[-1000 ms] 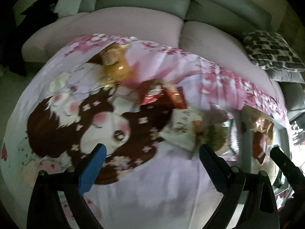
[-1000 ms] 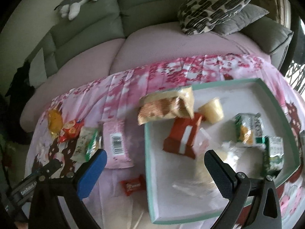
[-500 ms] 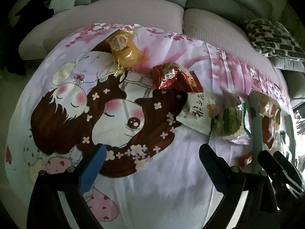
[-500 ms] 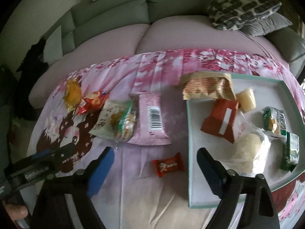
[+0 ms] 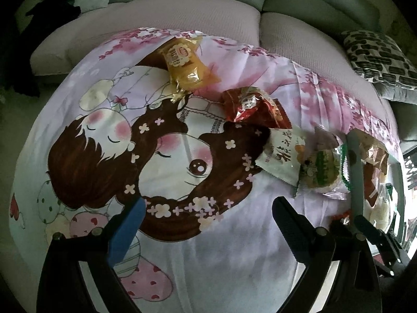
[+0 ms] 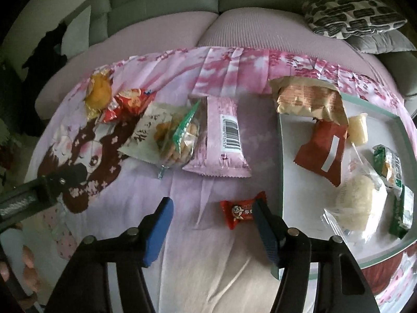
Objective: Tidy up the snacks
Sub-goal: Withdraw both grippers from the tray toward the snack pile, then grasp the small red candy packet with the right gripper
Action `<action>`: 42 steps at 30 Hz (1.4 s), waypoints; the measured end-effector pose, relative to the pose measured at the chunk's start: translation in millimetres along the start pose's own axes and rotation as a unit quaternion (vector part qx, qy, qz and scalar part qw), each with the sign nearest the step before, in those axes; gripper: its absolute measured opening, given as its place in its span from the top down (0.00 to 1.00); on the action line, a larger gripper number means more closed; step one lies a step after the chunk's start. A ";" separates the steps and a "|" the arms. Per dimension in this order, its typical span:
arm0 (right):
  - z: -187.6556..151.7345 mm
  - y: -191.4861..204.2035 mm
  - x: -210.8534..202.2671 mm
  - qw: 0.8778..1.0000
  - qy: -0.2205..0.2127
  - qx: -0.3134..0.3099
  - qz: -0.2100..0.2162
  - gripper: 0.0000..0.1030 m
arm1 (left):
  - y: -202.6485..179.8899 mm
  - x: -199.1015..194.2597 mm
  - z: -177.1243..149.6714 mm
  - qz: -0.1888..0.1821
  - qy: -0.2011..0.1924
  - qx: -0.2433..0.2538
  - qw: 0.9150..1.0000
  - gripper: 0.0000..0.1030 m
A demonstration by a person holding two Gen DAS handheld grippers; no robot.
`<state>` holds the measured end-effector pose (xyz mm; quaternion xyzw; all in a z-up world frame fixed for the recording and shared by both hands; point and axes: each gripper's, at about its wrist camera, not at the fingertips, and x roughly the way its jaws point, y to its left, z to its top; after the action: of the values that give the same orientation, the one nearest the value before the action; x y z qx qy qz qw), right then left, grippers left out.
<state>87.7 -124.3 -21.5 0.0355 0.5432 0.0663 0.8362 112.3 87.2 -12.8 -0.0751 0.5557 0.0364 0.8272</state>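
Right claw [image 6: 211,215] closing, red candy [image 6: 241,210] between jaws, ungripped | tray [image 6: 281,172] edge just right | left claw [image 5: 208,214] open

Both wrist views look steeply down along their fingers at the printed cloth [image 5: 234,255], facing the sofa [image 6: 182,34]. Left view sits left of the tray [image 6: 281,156]; right view sits close above its left rim. Both share 4 snack packets.

A table draped in a pink cartoon-print cloth [image 6: 234,255] carries a teal-rimmed tray [image 6: 281,156], a red candy [image 6: 241,210], a pink packet [image 6: 224,140] and a row of snack bags [image 6: 166,135].
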 end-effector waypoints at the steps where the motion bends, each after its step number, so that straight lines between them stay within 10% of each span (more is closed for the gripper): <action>1: -0.8 -0.8 2.6 1.000 0.004 0.001 -0.005 0.36 | -0.4 -0.6 -0.1 -0.001 0.000 0.001 1.000 0.05; 31: -6.0 19.6 17.8 0.999 0.016 -0.029 0.017 0.36 | -1.7 -2.6 0.4 -0.004 -0.001 0.003 1.000 0.05; 42: -4.0 2.2 28.3 1.000 0.025 -0.002 -0.005 0.56 | -3.3 0.4 0.3 0.002 0.002 0.006 1.000 0.05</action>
<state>95.2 -118.0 -48.4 0.0295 0.5642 0.0643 0.8226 113.3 83.9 -12.8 -0.0694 0.5579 0.0347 0.8263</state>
